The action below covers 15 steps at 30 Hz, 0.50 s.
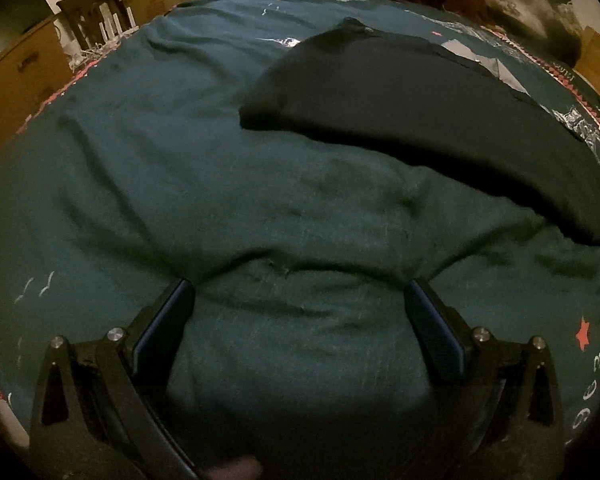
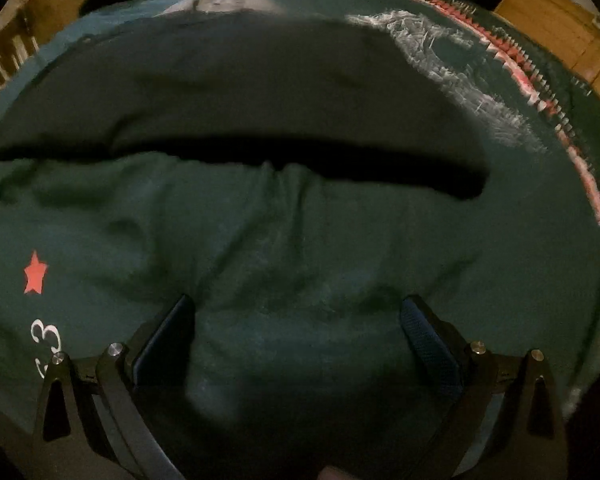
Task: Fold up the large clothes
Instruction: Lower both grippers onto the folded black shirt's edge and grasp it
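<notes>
A dark, near-black garment (image 1: 400, 96) lies folded flat on a teal bedspread (image 1: 140, 160), up and to the right in the left wrist view. It also shows in the right wrist view (image 2: 240, 92), across the upper middle, with a straight near edge. My left gripper (image 1: 298, 292) is open and empty, its fingers resting on or just above the bedspread, well short of the garment. My right gripper (image 2: 298, 304) is open and empty over the bedspread (image 2: 300, 248), a short way before the garment's near edge.
The bedspread has a red star (image 2: 35, 273), white lettering and a red-and-white zigzag border (image 2: 540, 92). Wooden furniture (image 1: 20, 80) stands at the left, a wooden cabinet (image 2: 560, 32) at the far right. Clutter lies beyond the bed's far edge.
</notes>
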Motion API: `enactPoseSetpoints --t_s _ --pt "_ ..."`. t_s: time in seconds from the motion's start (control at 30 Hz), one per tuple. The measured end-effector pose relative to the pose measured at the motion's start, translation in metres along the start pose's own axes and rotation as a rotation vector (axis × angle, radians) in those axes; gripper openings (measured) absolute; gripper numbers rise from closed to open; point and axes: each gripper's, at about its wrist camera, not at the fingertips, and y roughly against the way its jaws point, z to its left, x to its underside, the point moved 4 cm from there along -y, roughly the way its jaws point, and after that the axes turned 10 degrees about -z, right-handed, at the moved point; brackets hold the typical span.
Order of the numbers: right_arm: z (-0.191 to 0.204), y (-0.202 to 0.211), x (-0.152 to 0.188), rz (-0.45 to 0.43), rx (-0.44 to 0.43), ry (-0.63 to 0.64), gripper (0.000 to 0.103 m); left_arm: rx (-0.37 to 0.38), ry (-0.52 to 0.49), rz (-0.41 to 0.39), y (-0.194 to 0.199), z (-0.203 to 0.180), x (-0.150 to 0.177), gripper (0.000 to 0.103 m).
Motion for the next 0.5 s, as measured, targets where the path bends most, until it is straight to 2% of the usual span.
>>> enactPoseSetpoints --t_s 0.1,0.17,0.3,0.33,0.4,0.5 --pt "-0.001 0.000 0.001 -0.026 -0.006 0.019 0.103 0.016 0.006 0.044 -0.001 0.000 -0.004 0.103" --pt "-0.003 -0.001 0.002 -0.033 -0.022 0.017 0.103 0.070 0.068 0.062 0.005 0.005 -0.010 0.102" --pt "-0.006 -0.002 0.003 -0.042 -0.041 0.014 0.103 0.241 0.223 -0.042 0.028 0.016 -0.034 0.103" --pt "-0.006 -0.002 0.002 -0.046 -0.043 0.017 0.103 0.306 0.257 -0.053 0.029 0.016 -0.041 0.103" --pt "-0.005 -0.002 0.001 -0.055 -0.045 0.018 0.103 0.438 0.347 -0.046 0.022 0.020 -0.052 0.102" --pt "-0.003 -0.003 0.000 -0.070 -0.043 0.025 0.103 0.552 0.483 -0.003 -0.003 0.029 -0.054 0.102"
